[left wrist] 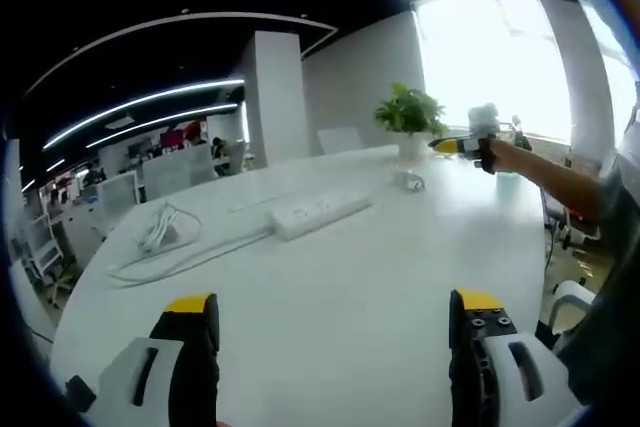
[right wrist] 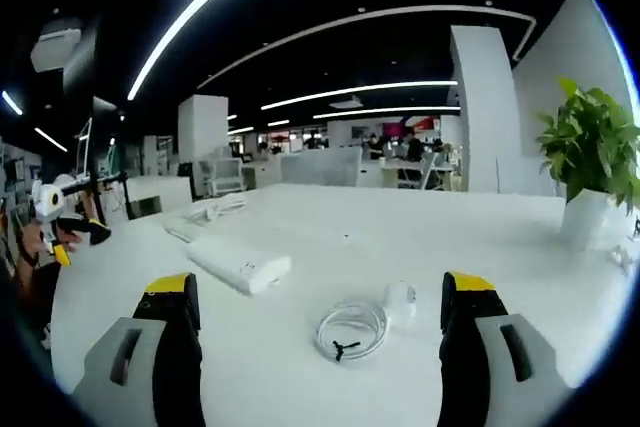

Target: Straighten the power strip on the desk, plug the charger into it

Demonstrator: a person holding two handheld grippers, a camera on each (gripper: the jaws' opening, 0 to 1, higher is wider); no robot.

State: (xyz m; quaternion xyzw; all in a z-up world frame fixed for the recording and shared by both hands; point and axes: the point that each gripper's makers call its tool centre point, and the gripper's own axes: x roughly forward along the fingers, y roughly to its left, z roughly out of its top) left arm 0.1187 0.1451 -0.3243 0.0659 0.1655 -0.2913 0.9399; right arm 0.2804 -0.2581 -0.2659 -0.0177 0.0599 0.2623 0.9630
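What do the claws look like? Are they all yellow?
Not all yellow. Each claw has two chunky jaws with a black inner face, a light grey outer shell with a slot in it, and a yellow cap on the tip. That goes for the left claw and the right claw. The person holding them wears a grey short sleeve.

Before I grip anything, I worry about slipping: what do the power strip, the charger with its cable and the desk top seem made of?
The long white power strip looks like smooth hard plastic, evenly matte. The small white charger seems plastic too; its coiled white cable bends like rubbery sheathing. The white desk top looks like smooth laminate, slightly glossy under the lights.
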